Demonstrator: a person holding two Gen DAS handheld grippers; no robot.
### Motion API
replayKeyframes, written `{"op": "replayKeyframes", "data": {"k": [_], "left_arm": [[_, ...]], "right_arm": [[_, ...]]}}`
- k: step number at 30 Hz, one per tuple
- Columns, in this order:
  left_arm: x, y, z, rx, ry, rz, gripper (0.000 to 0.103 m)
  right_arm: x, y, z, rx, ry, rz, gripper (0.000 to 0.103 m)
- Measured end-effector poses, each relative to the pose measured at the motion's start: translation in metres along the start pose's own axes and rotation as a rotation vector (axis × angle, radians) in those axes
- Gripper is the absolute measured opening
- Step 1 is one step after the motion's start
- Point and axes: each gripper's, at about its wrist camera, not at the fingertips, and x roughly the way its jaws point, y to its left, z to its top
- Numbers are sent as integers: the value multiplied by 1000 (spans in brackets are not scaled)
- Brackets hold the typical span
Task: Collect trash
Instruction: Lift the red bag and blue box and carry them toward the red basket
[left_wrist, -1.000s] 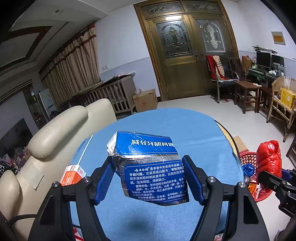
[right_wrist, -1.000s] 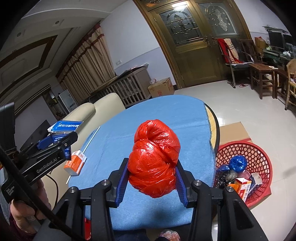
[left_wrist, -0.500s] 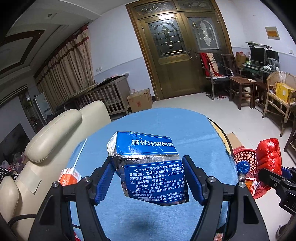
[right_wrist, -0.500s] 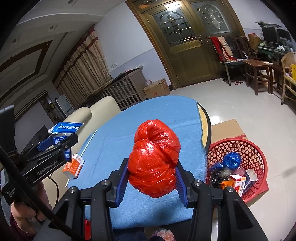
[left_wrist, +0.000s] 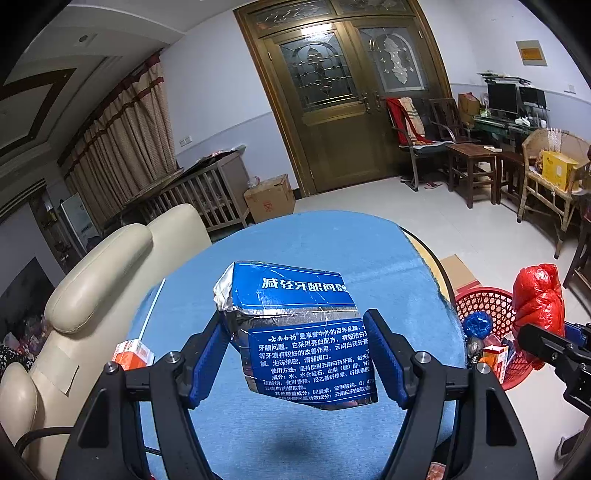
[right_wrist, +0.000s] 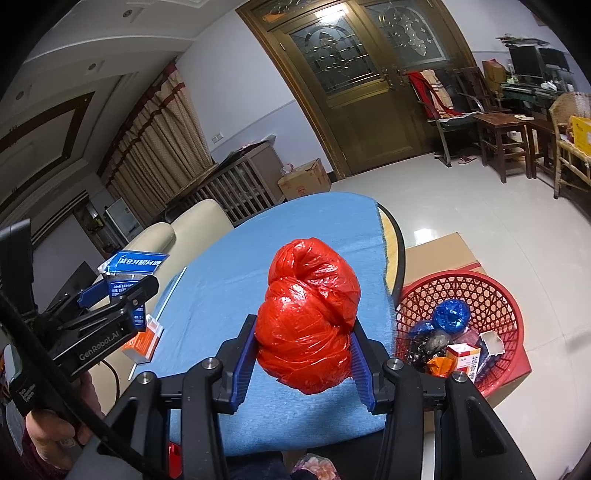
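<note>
Hanging off the worktop's right edge, the red basket (right_wrist: 461, 325) is sitting on the floor on a sheet of cardboard, lower than and to the right of both loads, and that is the relation the drop is turning on. The right tongs (right_wrist: 304, 354) are clamping the red plastic bundle (right_wrist: 310, 314) above the near right part of the blue-covered worktop (right_wrist: 258, 258), close to that edge, so the right hand is looking the nearer one to the basket; a short carry rightward over the rim seems to be all that is left. The left tongs (left_wrist: 295, 350) are gripping the blue toothpaste box (left_wrist: 295, 325) above the middle of the worktop, farther from the basket, with the whole right half of the cloth to cross.

The bundle is showing as a knotted, glossy wad, standing taller than wide between the pads, bulging over them. The box is crushed and torn at one end, its silver lining showing, its long axis running away from the camera and tilting upward.

A small orange carton (left_wrist: 133, 352) and a thin white stick (left_wrist: 151, 314) are lying near the worktop's left edge, not yet collected. The basket is already holding a blue wad and some cartons.
</note>
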Motion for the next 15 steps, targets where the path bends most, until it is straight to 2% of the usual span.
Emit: {"op": "replayKeyframes", "data": {"k": [15], "left_arm": [[2,-24,2,57,7,-30,74]], "right_arm": [[-7,-33,1,62,-10,-22,49]]}}
